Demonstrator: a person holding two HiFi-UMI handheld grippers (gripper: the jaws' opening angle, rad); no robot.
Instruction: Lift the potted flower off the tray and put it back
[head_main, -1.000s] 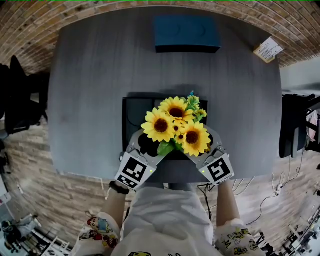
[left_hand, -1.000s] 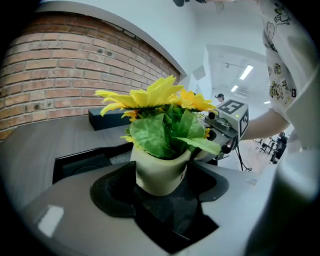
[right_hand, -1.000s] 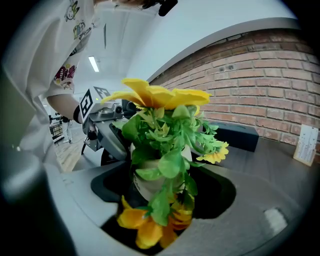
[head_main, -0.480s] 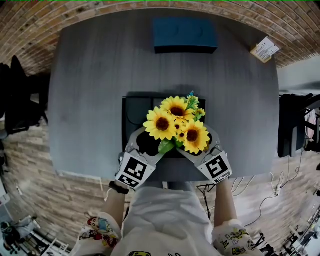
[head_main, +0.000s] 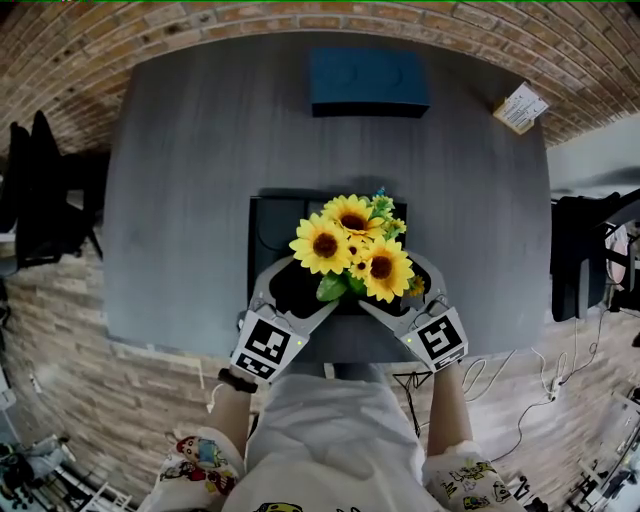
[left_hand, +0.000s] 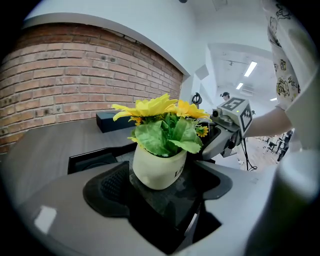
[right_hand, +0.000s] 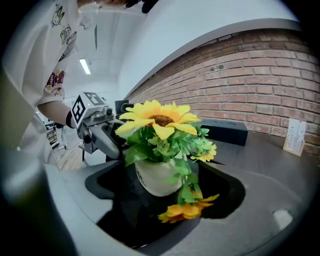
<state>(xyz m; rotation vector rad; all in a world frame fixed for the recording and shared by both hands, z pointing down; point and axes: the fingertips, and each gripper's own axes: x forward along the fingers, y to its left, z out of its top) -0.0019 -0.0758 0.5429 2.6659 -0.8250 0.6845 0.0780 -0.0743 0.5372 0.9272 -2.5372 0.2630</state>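
Both tools sit low at the near edge of the bench (head_main: 180, 180). On the left gripper (head_main: 300, 290) the jaws have just been spreading and are now released: the white pot (left_hand: 159, 170) stands between them w/ the pads clear of it. Same story on the right gripper (head_main: 405, 292): jaws just widened, pot in the gap, no squeeze. The potted flower (head_main: 352, 255) is down, upright on the black tray (head_main: 268, 215), toward its near side, mid-bench. One small bloom (right_hand: 185, 210) droops low off the pot's side, prob. resting on the tray, though the right gripper view doesn't settle it. A blue box (head_main: 368, 82) sits at the far edge, well apart from the tray. A white card (head_main: 520, 105) lies at the far-right corner.
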